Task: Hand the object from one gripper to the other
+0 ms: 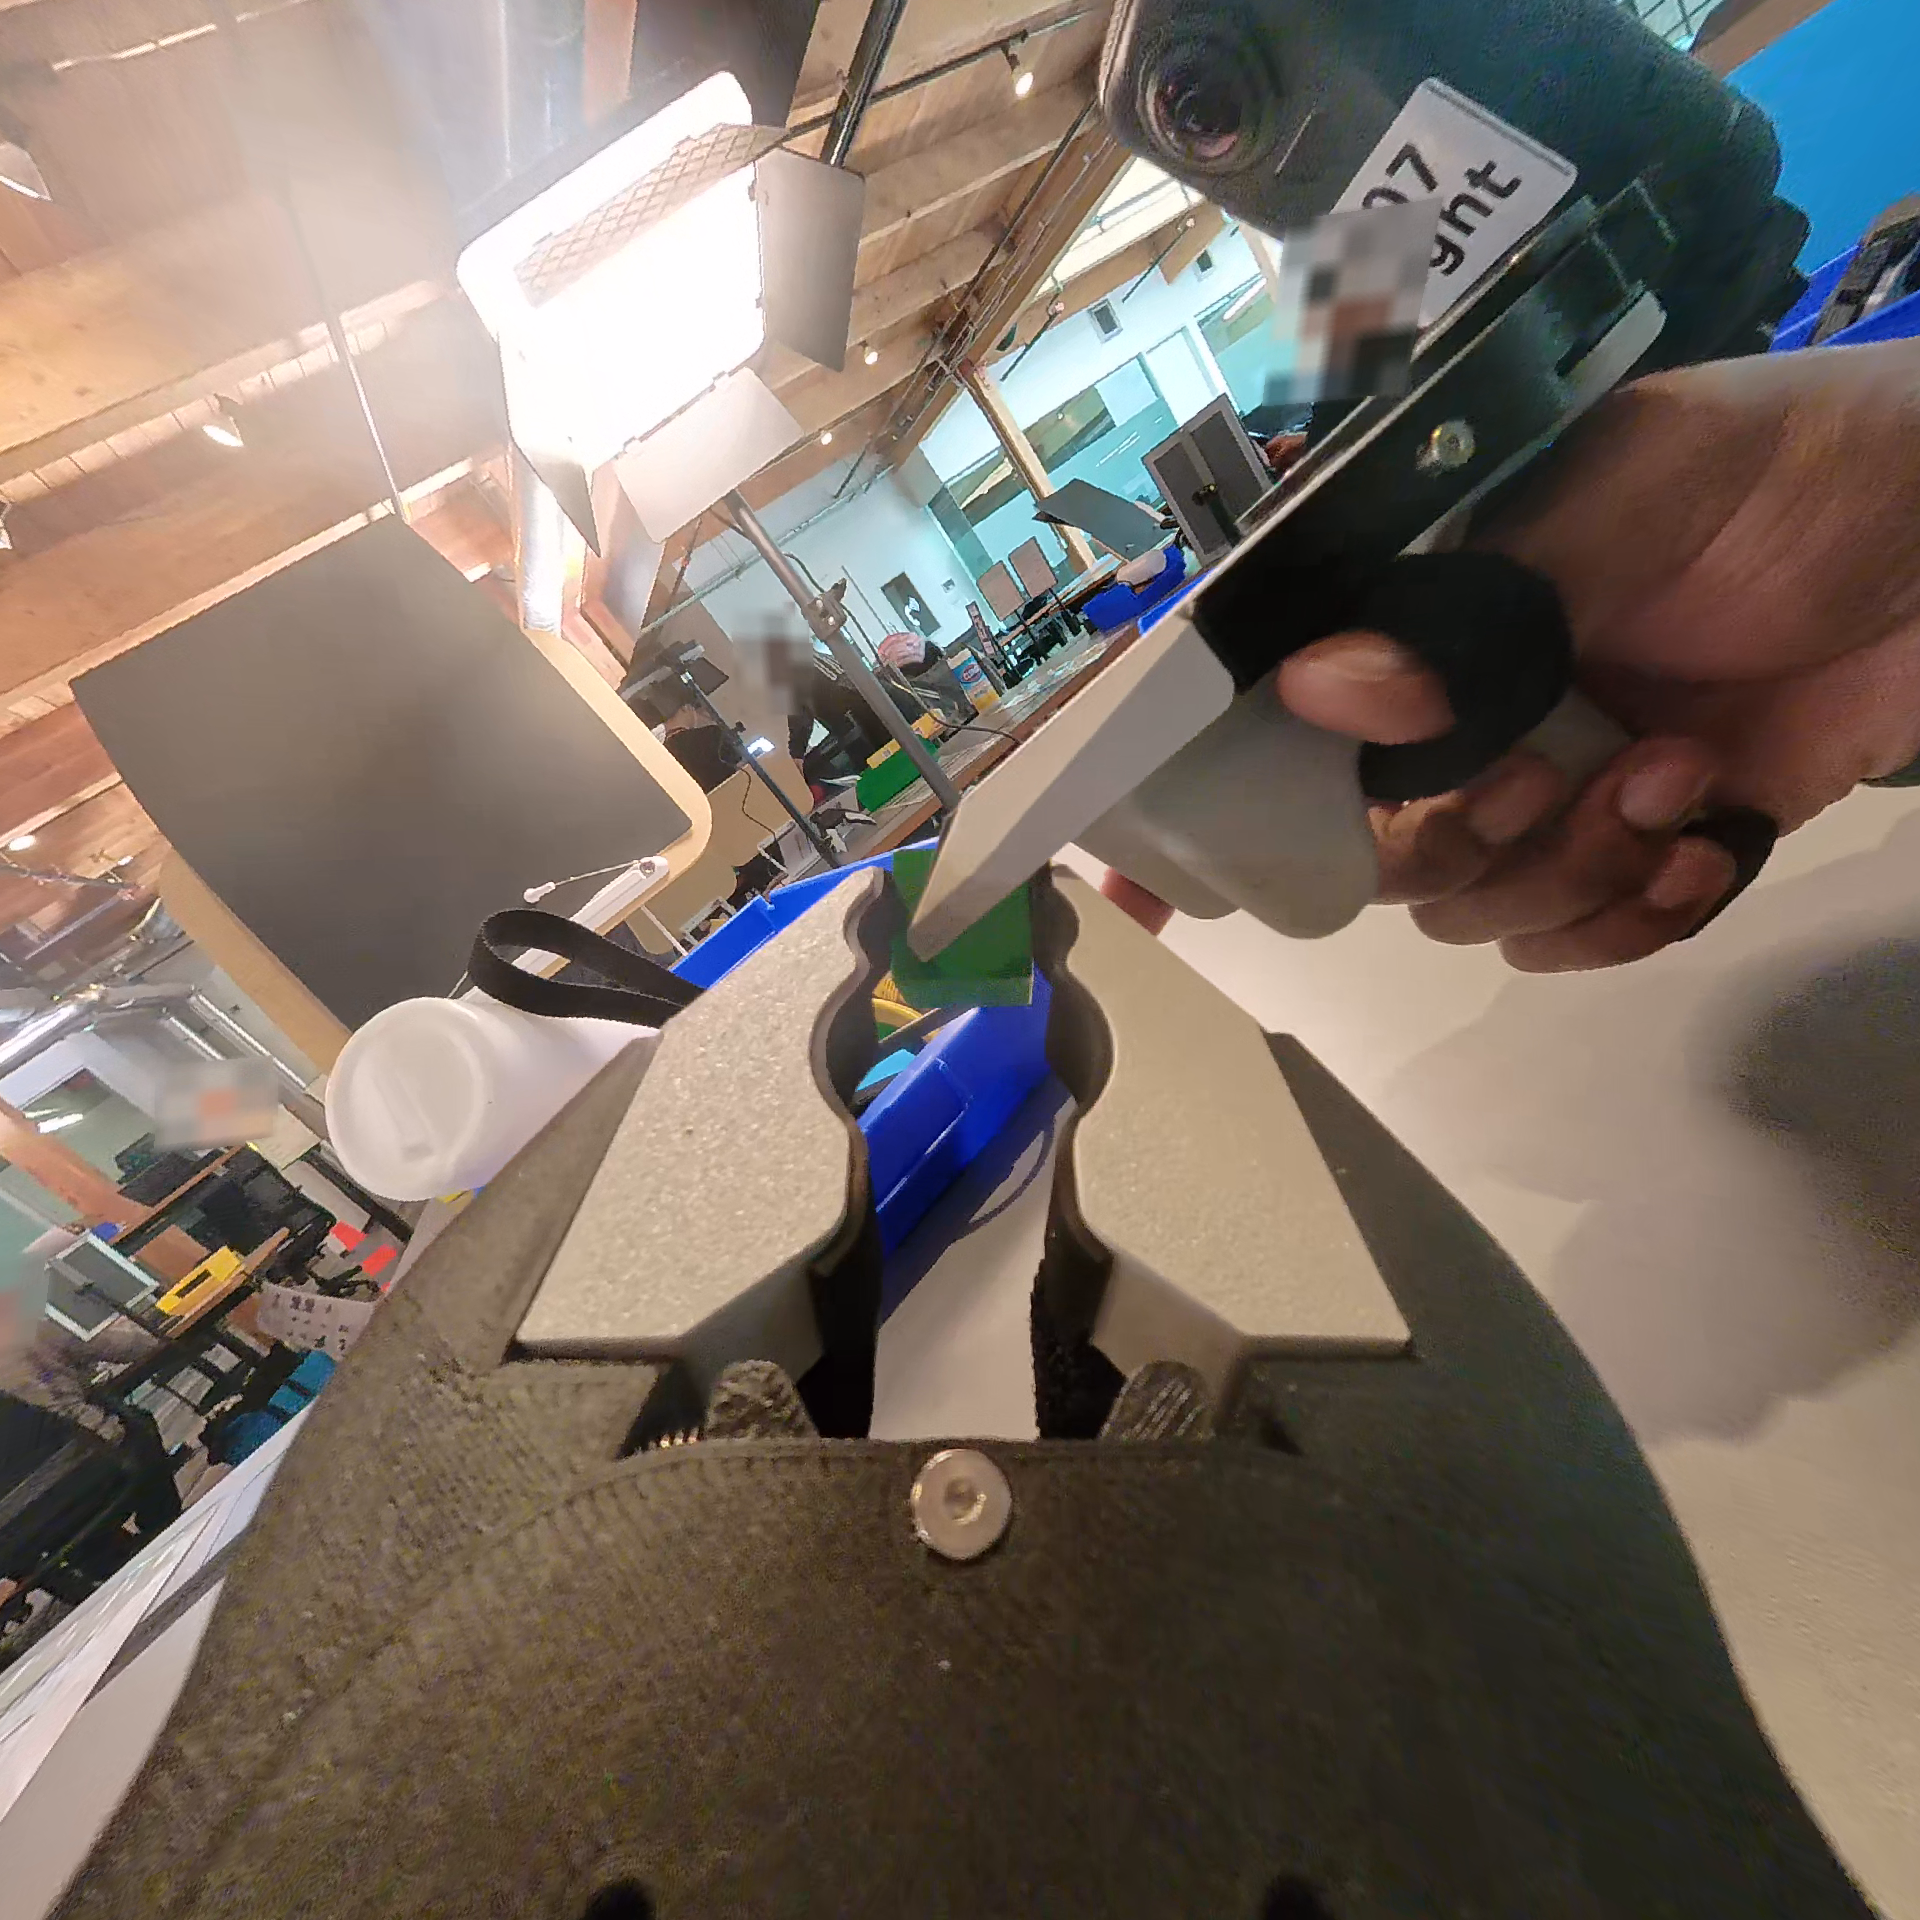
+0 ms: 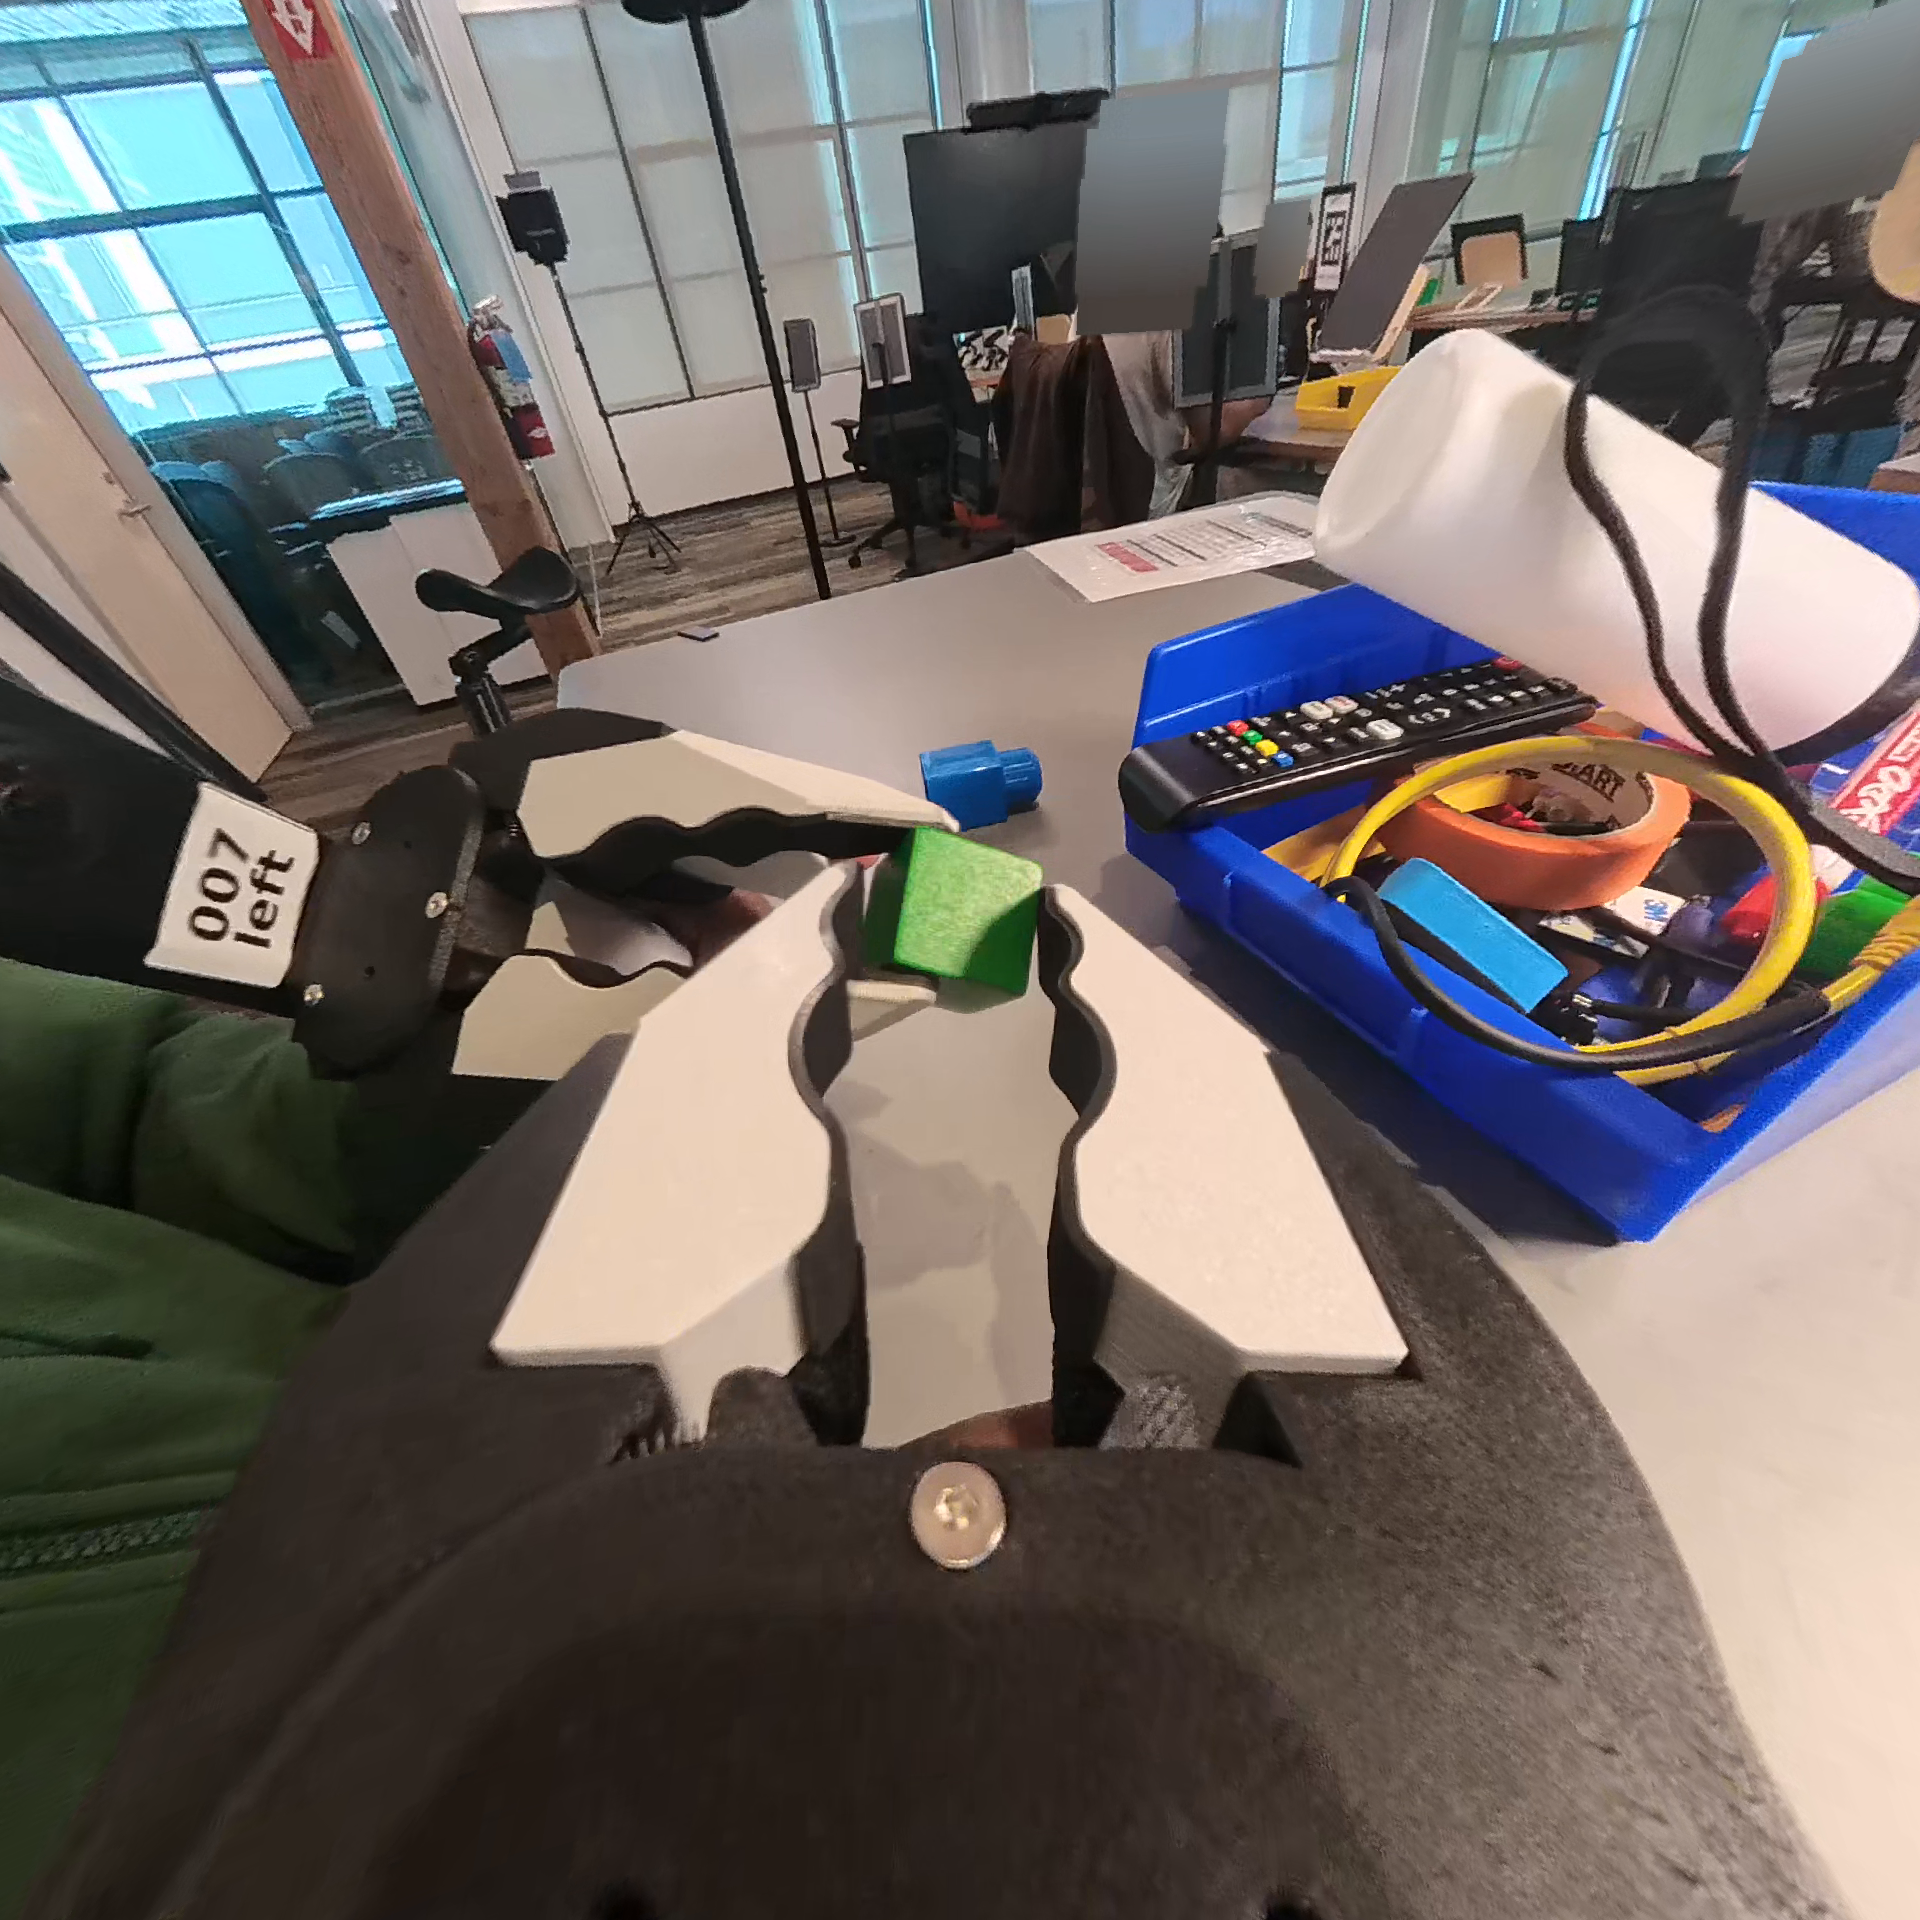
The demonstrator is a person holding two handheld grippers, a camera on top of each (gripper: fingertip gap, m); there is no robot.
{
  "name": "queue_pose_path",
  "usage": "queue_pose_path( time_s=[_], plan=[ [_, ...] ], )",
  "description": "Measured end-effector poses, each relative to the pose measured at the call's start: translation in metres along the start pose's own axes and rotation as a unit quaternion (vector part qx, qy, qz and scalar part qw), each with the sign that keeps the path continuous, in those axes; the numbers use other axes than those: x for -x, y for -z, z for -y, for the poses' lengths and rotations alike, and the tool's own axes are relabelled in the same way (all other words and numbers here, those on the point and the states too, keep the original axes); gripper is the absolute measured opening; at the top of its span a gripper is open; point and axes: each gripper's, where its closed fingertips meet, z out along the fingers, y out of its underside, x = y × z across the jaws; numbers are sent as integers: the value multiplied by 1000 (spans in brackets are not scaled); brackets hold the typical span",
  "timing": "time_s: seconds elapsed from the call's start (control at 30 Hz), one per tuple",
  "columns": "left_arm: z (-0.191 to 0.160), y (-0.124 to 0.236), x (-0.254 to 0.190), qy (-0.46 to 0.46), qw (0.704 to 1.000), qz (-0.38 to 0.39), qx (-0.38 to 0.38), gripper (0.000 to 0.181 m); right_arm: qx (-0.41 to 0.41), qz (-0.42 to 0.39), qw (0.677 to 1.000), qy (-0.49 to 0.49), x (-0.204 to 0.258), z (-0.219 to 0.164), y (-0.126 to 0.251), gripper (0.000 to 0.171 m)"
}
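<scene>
Green block (image 2: pixel 951 914) held in the air above the grey table (image 2: pixel 790 665), at the point where both tools meet. Left gripper (image 2: pixel 920 904) comes in from the left of the right wrist view, its upper finger on the block's top edge, its lower finger under the block; it appears clamped on it. Same grip in the left wrist view: green block (image 1: pixel 961 951) sits between the two fingertips of the left gripper (image 1: pixel 961 935). Right gripper (image 2: pixel 951 899) straddles the block, its fingertips at either side; the right one touches or nearly touches the block's face, the left shows a sliver of gap, so whether it has closed on the block cannot be told. In the left wrist view one finger of the right gripper (image 1: pixel 935 940) lies across the block's front, a hand (image 1: pixel 1704 665) on its handle. Behind the block, a small blue block (image 2: pixel 977 779) rests on the table. To the right, a blue bin (image 2: pixel 1455 1143) holds a black remote (image 2: pixel 1361 743), an orange tape roll (image 2: pixel 1538 821), a yellow cable (image 2: pixel 1756 914), a light-blue piece (image 2: pixel 1465 935) and smaller bits too cluttered to name. A white cylinder (image 2: pixel 1600 540) with a black cord lies across the bin's far rim.
</scene>
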Motion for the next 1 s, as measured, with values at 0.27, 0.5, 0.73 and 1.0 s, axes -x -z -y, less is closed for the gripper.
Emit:
queue_pose_path(
  time_s=[0.27, 0.5, 0.73, 1.0],
  plan=[
    [-9, -3, 1, 70, 997, -19, 16, 30, -26, -106, 984, 142, -18, 13, 7, 28],
    [-11, -1, 20, 336, 938, -78, -16, 37, -51, -181, 927, 324, -17, 27, 16, 28],
    [7, 5, 16, 579, 780, -225, -80, 53, -73, -173, 893, 410, 3, 30, 14, 28],
    [11, 7, 1, 583, 764, -269, -66, 43, -65, -151, 872, 462, 17, 20, 6, 28]
  ],
)
